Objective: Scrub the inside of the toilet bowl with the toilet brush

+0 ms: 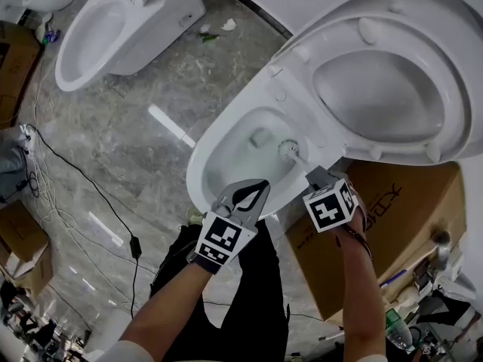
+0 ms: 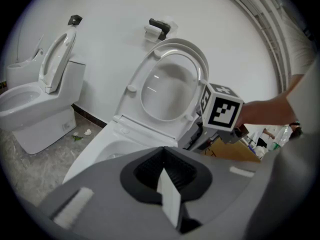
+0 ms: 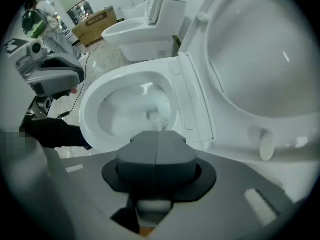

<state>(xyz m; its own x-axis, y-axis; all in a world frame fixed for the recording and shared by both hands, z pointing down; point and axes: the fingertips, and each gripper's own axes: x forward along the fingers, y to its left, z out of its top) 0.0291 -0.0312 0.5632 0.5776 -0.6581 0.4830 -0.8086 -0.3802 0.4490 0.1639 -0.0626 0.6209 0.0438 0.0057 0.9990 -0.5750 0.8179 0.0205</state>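
Far left, a spare toilet [image 1: 98,36] stands well apart from the work; we leave it be.

Coming across, the left gripper [image 1: 251,194] hovers above the near rim of the bowl [image 1: 198,176]; its jaws are drawn together at the tips with nothing caught between them; it carries no load, and we see no contact with the porcelain.

Next, the brush [image 1: 288,149]: its bristle head sits low inside the bowl, on the right-hand wall beside the bottom opening; whether it presses the wall or only hangs close, we can't say. The white shaft slants up and out over the rim, straight into the right gripper [image 1: 317,176]. Its jaws are clamped tight on the handle; its own view shows the two halves meeting along a seam, with the bristles down in the bowl beyond.

Further right the lid [image 1: 392,89] stands raised, clear of any stroke; a box [image 1: 411,202] sits close beside the toilet.

We judge the scrub itself to be the step in hand, with the head working one side only. The next move calls for carrying the bristles round the wall toward the left side and under the rim. The grip has to stay firm so the shaft doesn't twist, and the left gripper should keep out of the sweep.
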